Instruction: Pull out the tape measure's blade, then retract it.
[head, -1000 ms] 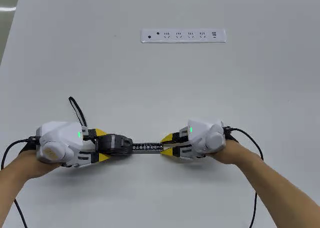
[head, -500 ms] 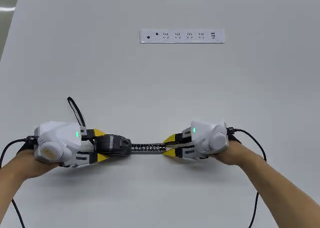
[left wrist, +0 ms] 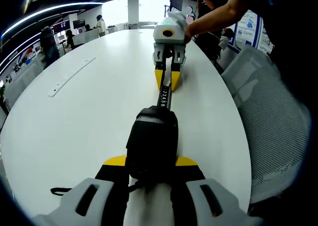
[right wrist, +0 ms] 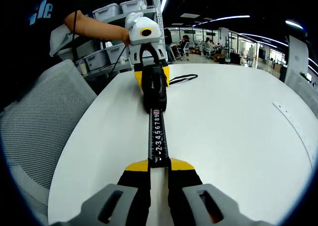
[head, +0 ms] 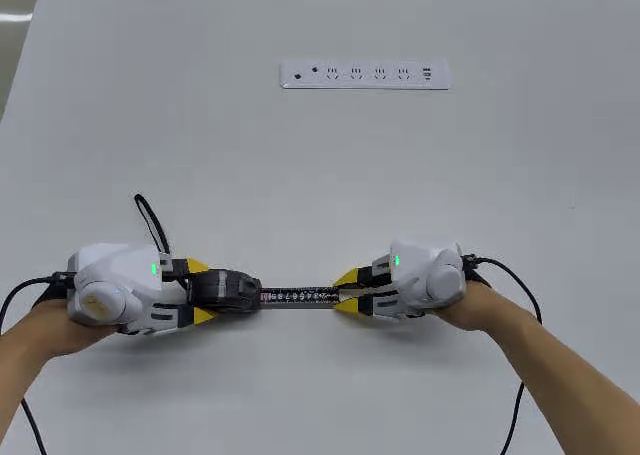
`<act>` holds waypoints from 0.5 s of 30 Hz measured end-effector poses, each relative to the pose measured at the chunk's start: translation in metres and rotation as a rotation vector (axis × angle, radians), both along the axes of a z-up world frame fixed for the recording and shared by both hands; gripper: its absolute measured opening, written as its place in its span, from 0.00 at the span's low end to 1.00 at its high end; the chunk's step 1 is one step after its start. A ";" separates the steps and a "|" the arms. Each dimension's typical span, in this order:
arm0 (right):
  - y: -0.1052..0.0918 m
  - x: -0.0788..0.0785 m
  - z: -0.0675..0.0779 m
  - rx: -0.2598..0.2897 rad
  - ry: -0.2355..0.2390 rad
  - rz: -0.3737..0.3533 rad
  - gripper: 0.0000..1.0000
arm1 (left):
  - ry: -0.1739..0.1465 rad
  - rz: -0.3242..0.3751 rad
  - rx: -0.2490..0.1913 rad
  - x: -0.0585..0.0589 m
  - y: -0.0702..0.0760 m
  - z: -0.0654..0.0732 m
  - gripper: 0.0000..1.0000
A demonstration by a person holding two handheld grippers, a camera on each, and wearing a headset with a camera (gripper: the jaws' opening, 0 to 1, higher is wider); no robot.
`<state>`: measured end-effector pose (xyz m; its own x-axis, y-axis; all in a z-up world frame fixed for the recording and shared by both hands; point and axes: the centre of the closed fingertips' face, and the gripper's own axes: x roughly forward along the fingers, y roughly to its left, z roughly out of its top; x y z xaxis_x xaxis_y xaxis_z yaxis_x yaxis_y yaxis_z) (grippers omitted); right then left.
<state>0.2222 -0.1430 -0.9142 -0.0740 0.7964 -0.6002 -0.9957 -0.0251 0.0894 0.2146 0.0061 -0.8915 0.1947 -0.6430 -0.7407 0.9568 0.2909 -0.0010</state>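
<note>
Our left gripper (head: 207,293) jaws clamp the black tape measure body (head: 232,289). Our right gripper (head: 348,291) jaws pinch its numbered blade (head: 298,296) (partly out).

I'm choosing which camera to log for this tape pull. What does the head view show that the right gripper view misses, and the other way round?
Head view: the right gripper seen from above with its white housing, and the person's right forearm behind it.
Right gripper view: legible digits on the blade, a grey mesh chair and shelf bins.
Both: the left gripper shut on the tape measure, the blade stretched straight to the right gripper's closed jaws, the black strap and the power strip.
</note>
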 end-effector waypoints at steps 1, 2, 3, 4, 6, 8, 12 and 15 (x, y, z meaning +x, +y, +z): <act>0.000 0.000 0.000 0.000 -0.001 0.000 0.10 | 0.000 0.002 -0.001 0.000 0.000 0.000 0.28; -0.001 0.001 0.000 -0.002 0.001 0.000 0.10 | 0.000 0.003 -0.001 0.000 0.001 -0.001 0.28; -0.002 0.001 0.000 -0.002 0.001 0.001 0.10 | -0.001 0.003 -0.001 0.000 0.001 -0.002 0.28; -0.003 0.001 0.000 -0.004 -0.002 0.002 0.10 | -0.001 0.005 -0.002 0.000 0.001 -0.001 0.28; -0.004 0.001 0.001 -0.005 -0.001 0.002 0.10 | -0.001 0.007 -0.002 0.000 0.000 -0.001 0.28; -0.005 0.002 0.001 -0.008 -0.003 0.003 0.10 | -0.001 0.008 -0.002 0.000 0.000 0.000 0.28; -0.007 0.002 0.001 -0.009 -0.001 0.003 0.10 | -0.002 0.010 -0.003 -0.001 -0.001 0.001 0.28; -0.009 0.002 0.001 -0.009 0.000 0.002 0.10 | -0.002 0.013 -0.003 -0.001 -0.001 0.001 0.28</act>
